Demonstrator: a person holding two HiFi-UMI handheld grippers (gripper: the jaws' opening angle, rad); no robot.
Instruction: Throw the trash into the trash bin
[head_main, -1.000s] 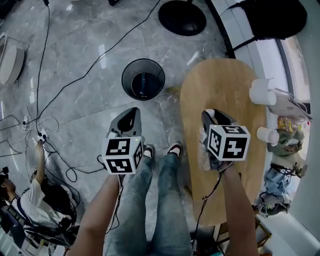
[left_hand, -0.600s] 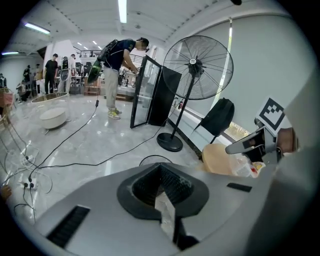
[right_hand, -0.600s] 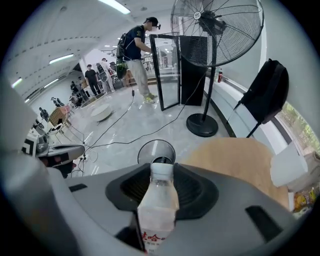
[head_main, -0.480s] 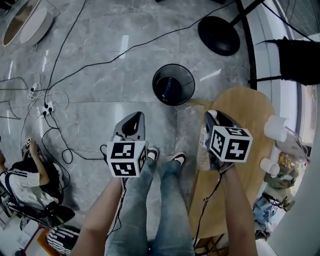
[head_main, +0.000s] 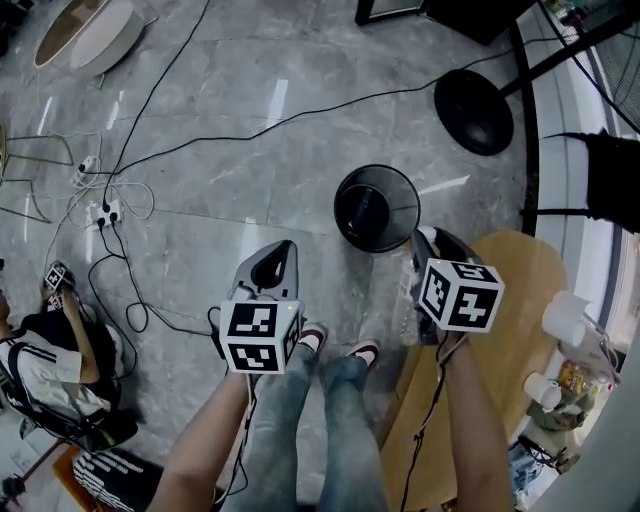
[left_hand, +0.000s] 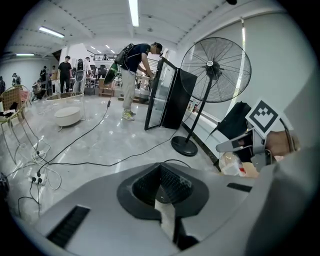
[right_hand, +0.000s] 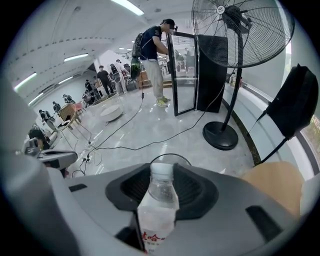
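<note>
1. All around us is the glossy grey stone floor (head_main: 250, 150) of a big open hall, and the ceiling strip lights mirror off it.
2. At the right is the wooden table (head_main: 520, 290) with its rounded end. White cups (head_main: 563, 318) sit along its right edge.
3. Past the table's far end stands a tall pedestal fan (right_hand: 240, 30), with its round black base (head_main: 473, 110) flat on the floor. Next to it is a dark glass-door cabinet (left_hand: 165, 95), and a person (left_hand: 136, 70) is bent toward it.
4. The trash bin (head_main: 376, 207) is round, black and upright. It stands on the floor just off the table's far left corner, and its inside is dark.
5. Black and white cables (head_main: 300, 110) snake across the tiles to a power strip (head_main: 105, 212) at the left.
6. The left gripper (head_main: 272, 265) is over bare floor, left of the bin. Its jaws are drawn nearly together, leaving only a thin slit with nothing in it.
7. The right gripper (head_main: 428, 243) noses in right beside the bin's near rim, and its jaws are clamped on the trash.
8. That trash is a clear plastic bottle (right_hand: 159, 200) with a white cap and a label with red print. It stands between the right jaws. The bin's rim shows just behind its cap, so it is not in the bin yet.
</note>
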